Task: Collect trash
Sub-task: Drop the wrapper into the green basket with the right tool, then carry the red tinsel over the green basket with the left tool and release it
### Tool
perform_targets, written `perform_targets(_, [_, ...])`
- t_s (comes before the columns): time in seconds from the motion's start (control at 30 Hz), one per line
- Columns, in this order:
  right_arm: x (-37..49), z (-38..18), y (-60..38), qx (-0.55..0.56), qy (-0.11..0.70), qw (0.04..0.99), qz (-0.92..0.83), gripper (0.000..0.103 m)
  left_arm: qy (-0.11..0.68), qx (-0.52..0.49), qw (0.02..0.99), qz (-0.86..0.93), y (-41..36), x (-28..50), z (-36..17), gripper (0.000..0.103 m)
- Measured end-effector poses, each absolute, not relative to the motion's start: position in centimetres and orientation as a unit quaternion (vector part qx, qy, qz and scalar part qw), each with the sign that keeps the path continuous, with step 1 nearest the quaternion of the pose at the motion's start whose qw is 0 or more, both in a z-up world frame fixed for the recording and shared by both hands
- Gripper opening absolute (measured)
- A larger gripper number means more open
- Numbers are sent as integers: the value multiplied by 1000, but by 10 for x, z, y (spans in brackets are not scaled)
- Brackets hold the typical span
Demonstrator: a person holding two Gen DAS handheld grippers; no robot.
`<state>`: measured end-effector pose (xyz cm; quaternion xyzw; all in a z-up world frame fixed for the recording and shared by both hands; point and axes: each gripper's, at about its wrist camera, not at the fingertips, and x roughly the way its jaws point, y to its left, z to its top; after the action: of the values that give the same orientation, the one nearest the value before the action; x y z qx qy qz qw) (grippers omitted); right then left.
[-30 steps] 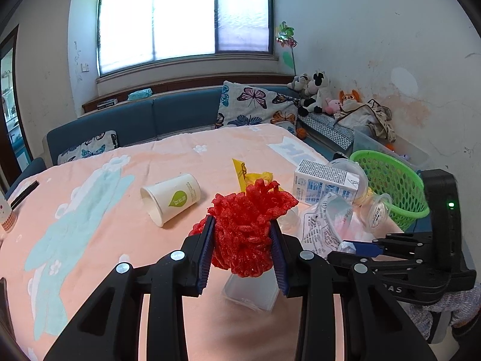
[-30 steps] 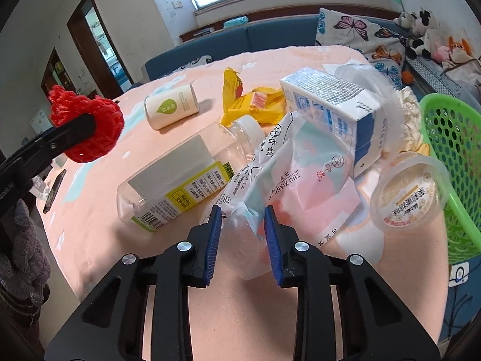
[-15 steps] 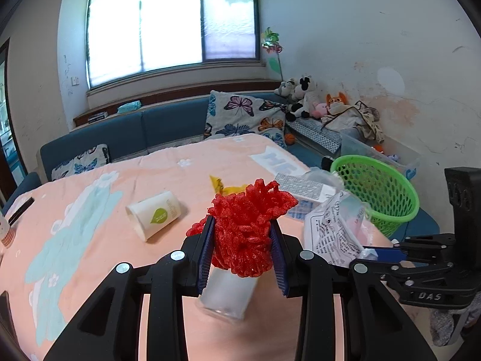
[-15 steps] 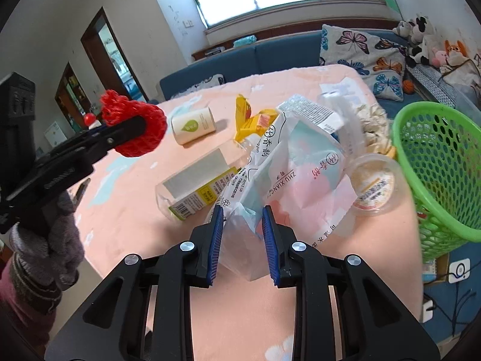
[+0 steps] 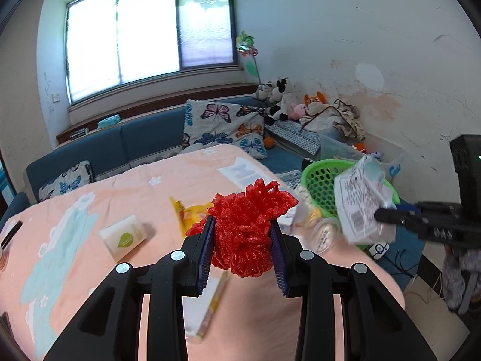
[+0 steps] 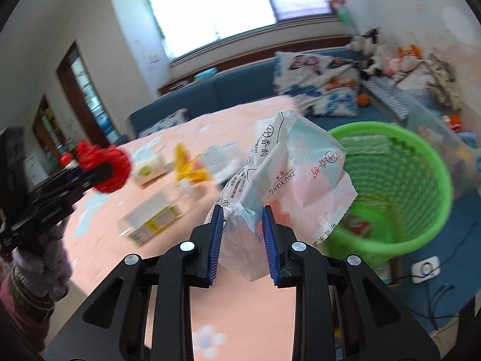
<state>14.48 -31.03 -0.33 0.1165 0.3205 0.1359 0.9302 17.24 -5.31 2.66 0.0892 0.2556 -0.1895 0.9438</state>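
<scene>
Red foam net [image 5: 245, 234] is clamped in left gripper [image 5: 243, 252], plastic wrapper [image 6: 288, 180] in right gripper [image 6: 243, 240]; both are held clear of the table for dumping into green basket [image 6: 421, 180] at 2 o'clock.

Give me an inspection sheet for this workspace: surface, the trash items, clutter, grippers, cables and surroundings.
Surface: table under a peach floral cloth.
Job's things: red foam net and white plastic bag, both lifted clear of the table; green basket beside the table edge, wrappers inside.
Clutter: paper cup on its side, yellow wrapper, clear bottle, small tub; blurred.
Grippers: left hand-held gripper shut on the net; right hand-held gripper shut on the bag.
Cables: wires and a socket on the floor.
Surroundings: blue sofa, butterfly cushions, plush toys, window.
</scene>
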Motion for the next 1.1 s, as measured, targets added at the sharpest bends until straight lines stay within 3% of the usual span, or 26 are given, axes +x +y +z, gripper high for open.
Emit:
perform_targets(0.5, [214,-49,-414,123,365,923,19,30,248,122,935,-223,-123,198,39,34])
perform_targets(0.6, [217,-55,-421,132,365,921,11,42,247,127,933,-230,-136,206,43,34])
perform_targets(1.1, [186,-46,-440,115,345,931,-15,56,263,147,909,-286,-219,242,38,34])
